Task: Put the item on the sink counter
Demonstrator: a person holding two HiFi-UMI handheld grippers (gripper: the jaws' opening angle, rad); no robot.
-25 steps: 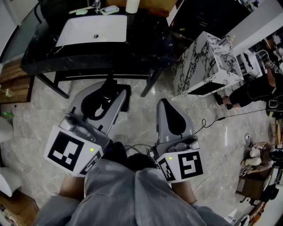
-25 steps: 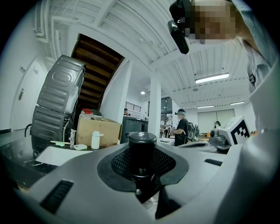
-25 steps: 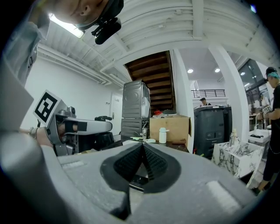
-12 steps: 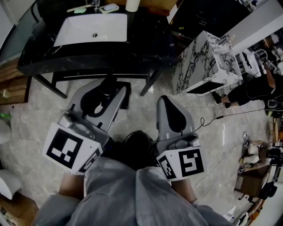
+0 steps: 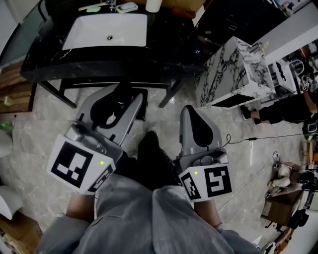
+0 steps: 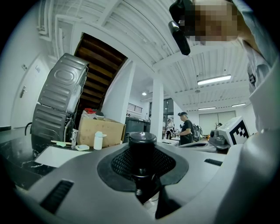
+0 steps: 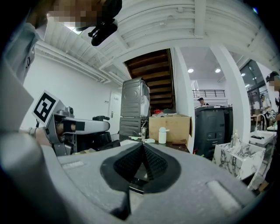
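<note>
In the head view my left gripper (image 5: 119, 101) is shut on a black cylindrical bottle (image 5: 121, 95) and holds it over the floor, just short of the black sink counter (image 5: 164, 47). From the left gripper view the capped bottle (image 6: 141, 148) stands upright between the grey jaws of that gripper (image 6: 141, 164). To the right, level with it, my right gripper (image 5: 191, 119) is shut with nothing in it. Its dark pads (image 7: 151, 164) meet in a point in the right gripper view. The counter's white basin (image 5: 107, 32) lies ahead and slightly left.
On the counter's back edge stand a white bottle (image 5: 153, 5), a soap dish (image 5: 127, 7) and a green item (image 5: 92, 8). A marble-patterned box (image 5: 233, 69) sits to the right of the counter. A cable (image 5: 243, 136) crosses the floor; a person (image 5: 285, 106) stands far right.
A dark shoe has come forward on the floor between the two grippers. The right gripper has drifted slightly right. The left gripper keeps its hold on the bottle.
</note>
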